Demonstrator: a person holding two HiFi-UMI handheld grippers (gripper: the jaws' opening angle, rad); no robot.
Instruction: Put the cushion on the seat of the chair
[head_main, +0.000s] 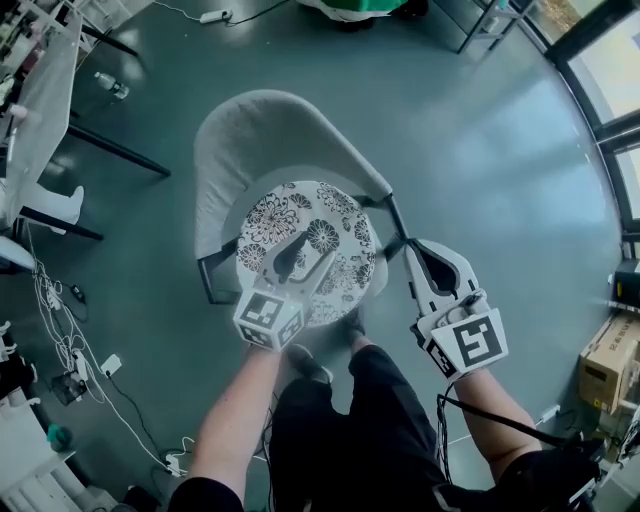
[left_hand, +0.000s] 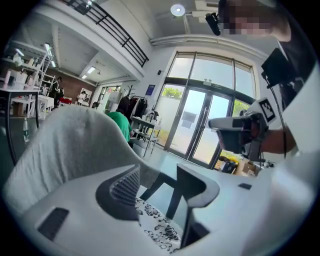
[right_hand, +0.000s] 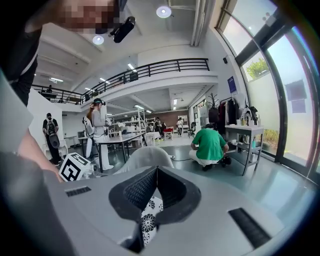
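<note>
A round white cushion (head_main: 345, 215) printed with black flowers lies on the seat of the grey shell chair (head_main: 260, 130). My left gripper (head_main: 305, 257) hovers over the cushion's front half, its jaws apart with nothing between them. In the left gripper view the chair's backrest (left_hand: 70, 145) rises at the left and the cushion (left_hand: 160, 232) shows below the open left gripper (left_hand: 157, 187). My right gripper (head_main: 422, 252) is off the chair's right side, beside the seat edge. In the right gripper view the right gripper (right_hand: 156, 172) has its tips pressed together and empty, with the cushion (right_hand: 147, 220) and the chair (right_hand: 147, 157) beyond them.
Tables (head_main: 50, 100) and loose cables (head_main: 70, 330) line the left side of the floor. A cardboard box (head_main: 608, 365) stands at the right by the glass wall. A person in a green top (right_hand: 210, 145) crouches farther off. The holder's legs (head_main: 380, 420) are close to the seat's front.
</note>
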